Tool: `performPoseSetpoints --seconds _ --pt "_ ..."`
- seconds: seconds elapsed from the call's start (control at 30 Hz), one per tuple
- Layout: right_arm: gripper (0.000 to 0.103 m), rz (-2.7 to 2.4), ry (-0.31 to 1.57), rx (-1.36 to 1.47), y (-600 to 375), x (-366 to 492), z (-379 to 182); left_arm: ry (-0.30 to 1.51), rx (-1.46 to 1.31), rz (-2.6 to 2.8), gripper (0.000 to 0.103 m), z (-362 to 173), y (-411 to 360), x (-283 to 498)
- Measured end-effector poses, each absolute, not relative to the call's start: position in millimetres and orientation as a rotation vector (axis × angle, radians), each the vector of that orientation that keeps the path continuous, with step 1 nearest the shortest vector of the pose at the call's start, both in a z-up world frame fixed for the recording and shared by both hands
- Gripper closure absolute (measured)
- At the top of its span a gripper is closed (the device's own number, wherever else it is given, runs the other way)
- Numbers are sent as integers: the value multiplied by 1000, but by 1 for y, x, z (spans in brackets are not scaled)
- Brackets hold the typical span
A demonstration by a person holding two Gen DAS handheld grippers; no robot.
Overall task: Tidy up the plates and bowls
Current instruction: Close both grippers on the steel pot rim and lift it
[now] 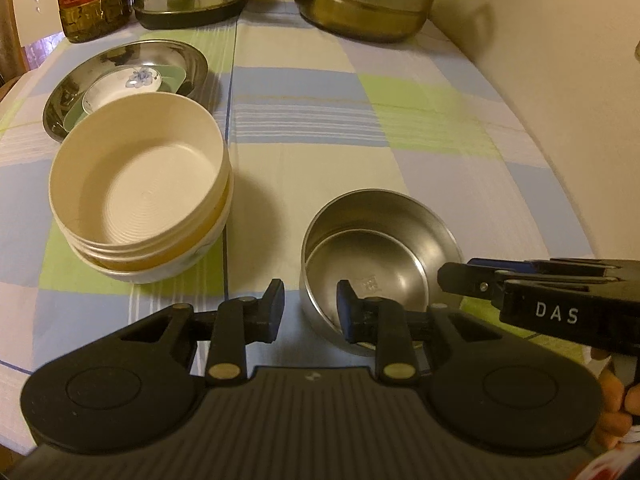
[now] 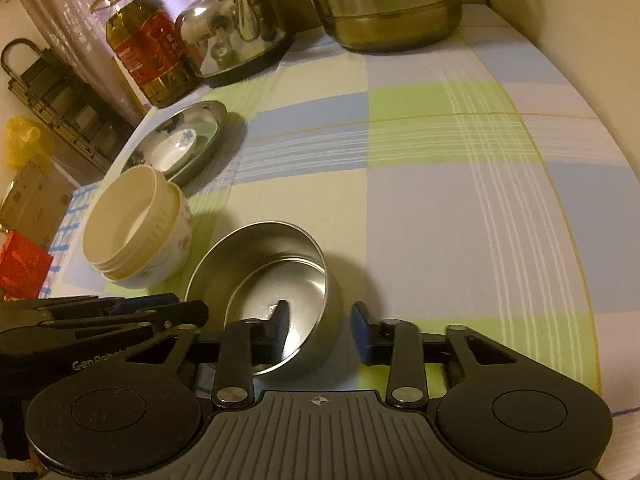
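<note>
The tabletop [image 2: 420, 184], draped in a checked cloth of pale blue, green and cream, fills both views. Along the top edge of each frame stand a large stainless-steel stockpot [image 2: 384, 8], a shiny steel kettle [image 2: 236, 36] and a bottle of amber cooking oil with a red label [image 2: 146, 44]. At upper left of the left-wrist view lies a wide round steel plate [image 1: 192, 62] holding a small white saucer with a blue flower [image 1: 124, 86]. Just below it sits a stack of cream-coloured plastic bowls nested in a white ceramic bowl [image 1: 140, 188]. At lower centre of both views stands a small round stainless-steel bowl [image 2: 260, 268], apart from the stack.

The left tongs [image 1: 310, 310] stand partly open, one finger inside the steel bowl's near rim and one outside; I cannot tell whether the pads press on the wall. The right tongs [image 2: 320, 330] likewise straddle the bowl's wall, partly open, with a visible gap at the outer pad.
</note>
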State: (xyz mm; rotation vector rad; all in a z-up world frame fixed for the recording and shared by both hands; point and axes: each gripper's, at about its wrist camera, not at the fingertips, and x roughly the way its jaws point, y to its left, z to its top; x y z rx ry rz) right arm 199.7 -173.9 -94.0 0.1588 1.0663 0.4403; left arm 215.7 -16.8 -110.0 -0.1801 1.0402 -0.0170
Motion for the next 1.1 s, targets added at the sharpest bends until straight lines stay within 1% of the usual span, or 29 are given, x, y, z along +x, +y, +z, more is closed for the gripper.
performPoseSetpoints --seconds 0.03,0.1,0.17,0.3,0.8,1.1 --pt "77 440 1069 156 -173 200 -95 1042 -178 -20 80 -111 -17 217" --pt "83 441 1072 152 -172 201 -96 1045 -176 -28 86 -113 -16 218" --pt "87 439 1077 144 -171 202 -98 1052 -176 -37 90 -115 -16 220" --pt "92 437 1076 139 -169 204 -97 1055 -174 -52 93 -117 -16 222" --pt "93 422 1071 113 -169 197 -92 1059 -162 -75 93 -116 -20 214" --pt "93 427 1057 142 -176 187 -74 1026 -186 -86 93 -100 -22 197"
